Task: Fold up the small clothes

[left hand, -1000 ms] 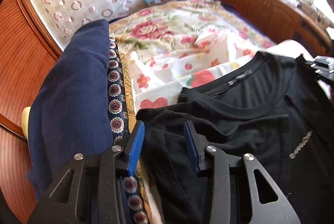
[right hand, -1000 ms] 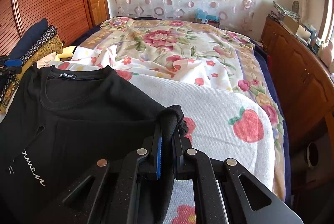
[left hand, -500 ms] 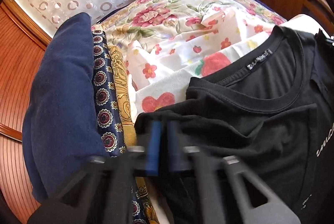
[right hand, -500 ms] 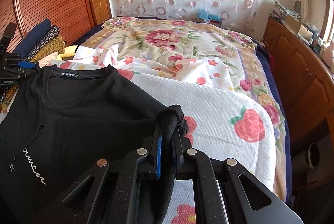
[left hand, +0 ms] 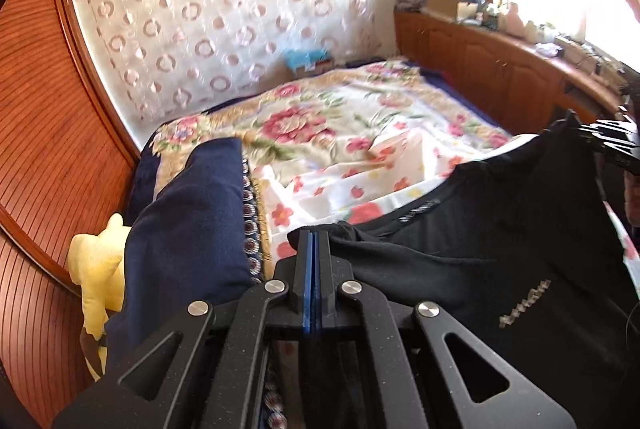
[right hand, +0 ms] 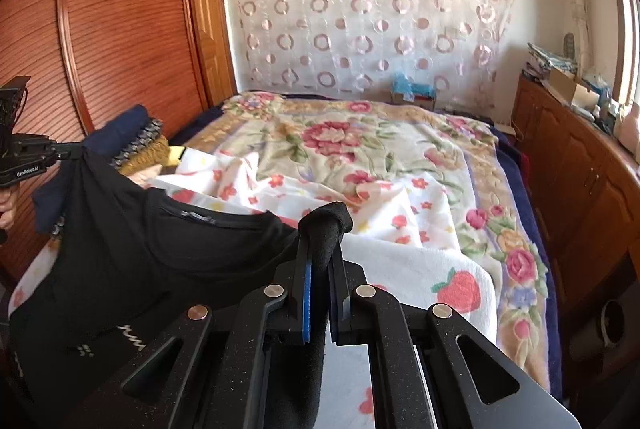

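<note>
A black T-shirt (left hand: 480,229) with white chest lettering hangs stretched between my two grippers above the bed; it also shows in the right wrist view (right hand: 132,249). My left gripper (left hand: 313,241) is shut on one shoulder of the shirt. My right gripper (right hand: 320,249) is shut on the other shoulder, a bunched roll of black cloth sticking out above the jaws. Each gripper shows at the edge of the other's view: the right one (left hand: 608,145), the left one (right hand: 60,149).
A floral bedspread (right hand: 360,141) and a white strawberry towel (right hand: 440,269) cover the bed. A stack of folded clothes (left hand: 188,229), navy on top, and a yellow soft toy (left hand: 96,261) lie by the wooden wardrobe (right hand: 100,29). Wooden cabinets (right hand: 580,169) run along the right.
My left gripper closed on the shirt's shoulder. Both grippers then rose, lifting the shirt's upper part off the bed.
</note>
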The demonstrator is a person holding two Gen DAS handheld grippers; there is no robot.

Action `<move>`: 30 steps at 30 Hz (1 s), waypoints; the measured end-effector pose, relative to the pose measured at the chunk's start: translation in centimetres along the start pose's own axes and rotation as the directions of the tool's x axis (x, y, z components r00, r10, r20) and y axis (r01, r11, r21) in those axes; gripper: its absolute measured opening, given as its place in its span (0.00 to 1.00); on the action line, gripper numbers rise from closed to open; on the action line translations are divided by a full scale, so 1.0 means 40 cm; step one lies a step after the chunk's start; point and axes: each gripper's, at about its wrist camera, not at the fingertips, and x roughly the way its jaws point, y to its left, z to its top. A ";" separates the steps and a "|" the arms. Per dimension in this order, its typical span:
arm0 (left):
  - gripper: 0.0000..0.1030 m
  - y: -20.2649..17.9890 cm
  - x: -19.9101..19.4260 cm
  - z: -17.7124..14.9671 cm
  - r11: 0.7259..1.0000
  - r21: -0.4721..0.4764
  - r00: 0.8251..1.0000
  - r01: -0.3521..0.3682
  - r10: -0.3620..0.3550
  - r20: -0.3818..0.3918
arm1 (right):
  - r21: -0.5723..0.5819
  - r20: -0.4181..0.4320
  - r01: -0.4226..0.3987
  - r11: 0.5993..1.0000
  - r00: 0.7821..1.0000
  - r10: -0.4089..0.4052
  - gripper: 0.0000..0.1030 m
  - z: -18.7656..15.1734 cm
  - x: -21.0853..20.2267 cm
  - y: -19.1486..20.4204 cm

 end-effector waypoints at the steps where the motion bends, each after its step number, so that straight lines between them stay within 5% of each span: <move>1: 0.01 -0.005 -0.019 -0.008 1.000 -0.005 1.000 0.005 -0.005 0.016 | -0.001 0.005 -0.003 1.000 1.000 0.003 0.06 -0.005 -0.014 0.007; 19: 0.01 -0.066 -0.216 -0.296 0.981 -0.133 0.987 0.144 -0.132 0.096 | 0.001 0.020 -0.017 1.000 1.000 0.017 0.06 -0.218 -0.283 0.125; 30: 0.01 -0.035 -0.395 -0.493 0.954 -0.241 0.980 0.178 -0.150 0.132 | 0.073 0.080 0.025 0.997 0.996 -0.031 0.06 -0.354 -0.567 0.121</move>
